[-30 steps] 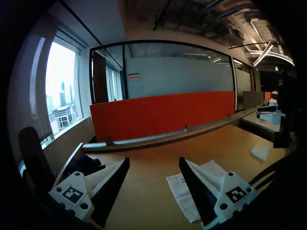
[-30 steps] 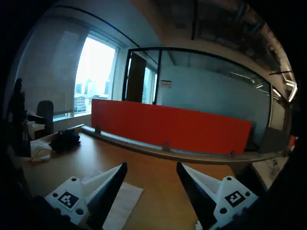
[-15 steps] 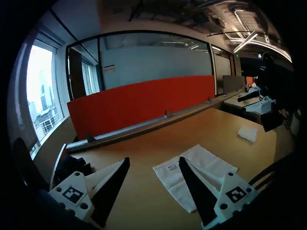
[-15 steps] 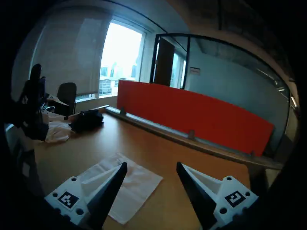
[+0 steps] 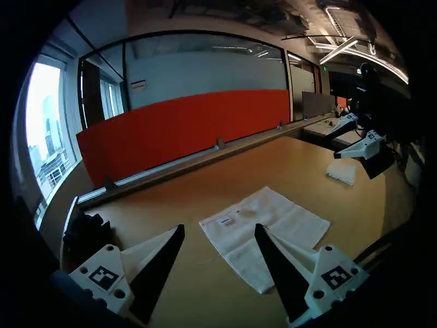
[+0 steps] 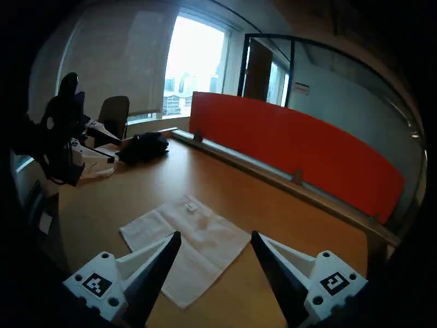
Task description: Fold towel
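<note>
- On the wooden desk (image 5: 306,164), centre: white towel (image 5: 265,232), spread flat, unfolded, small tag facing up.
- Left gripper (image 5: 218,227): fingers spread wide, empty, poised above the towel's near edge.
- Right gripper (image 6: 214,234): fingers spread wide, empty, above the towel's opposite side.
- Orange partition (image 5: 185,131): along the desk's far edge.
- Black bag (image 6: 143,146): well apart from the towel.

Open desk (image 6: 246,191) rings the towel (image 6: 188,238); red partition (image 6: 306,147) walls the far edge, black bag (image 6: 143,147) well aside.
</note>
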